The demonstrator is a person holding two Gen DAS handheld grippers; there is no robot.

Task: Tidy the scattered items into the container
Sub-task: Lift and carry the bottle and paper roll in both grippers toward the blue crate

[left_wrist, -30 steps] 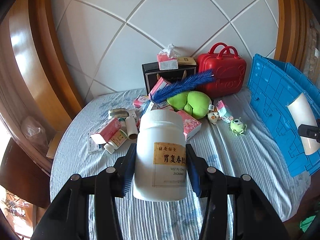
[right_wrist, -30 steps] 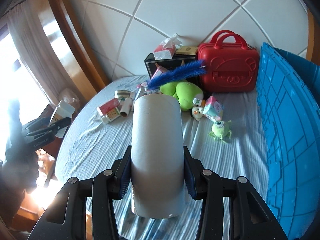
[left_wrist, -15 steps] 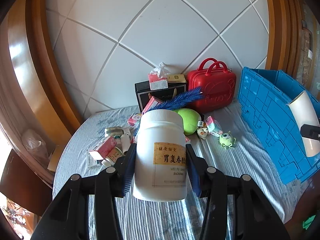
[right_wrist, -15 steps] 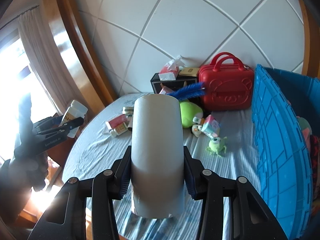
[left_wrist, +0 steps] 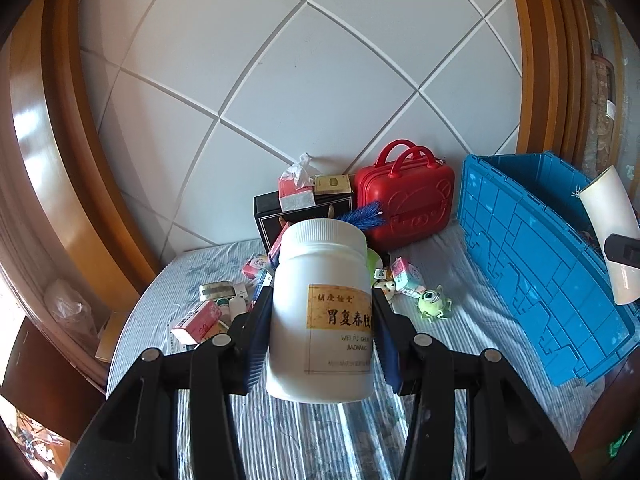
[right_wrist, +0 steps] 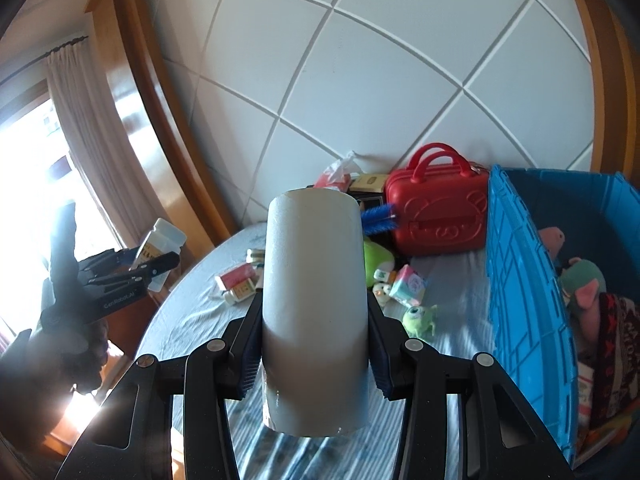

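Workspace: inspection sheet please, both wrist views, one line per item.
Surface: bed sheet, blue-striped, wrinkled.
Job's things: blue crate at right, open, soft toys already inside; white jar and white paper roll both carried.
Clutter: small boxes and bottles, green one-eyed toy, green plush, blue brush, red case, black box with tissue pack on top.
Grippers: left tongs shut on the jar; right tongs shut on the roll.
Cables: nothing seen.
Surroundings: padded white headboard, wooden frame, curtain and bright window at left.
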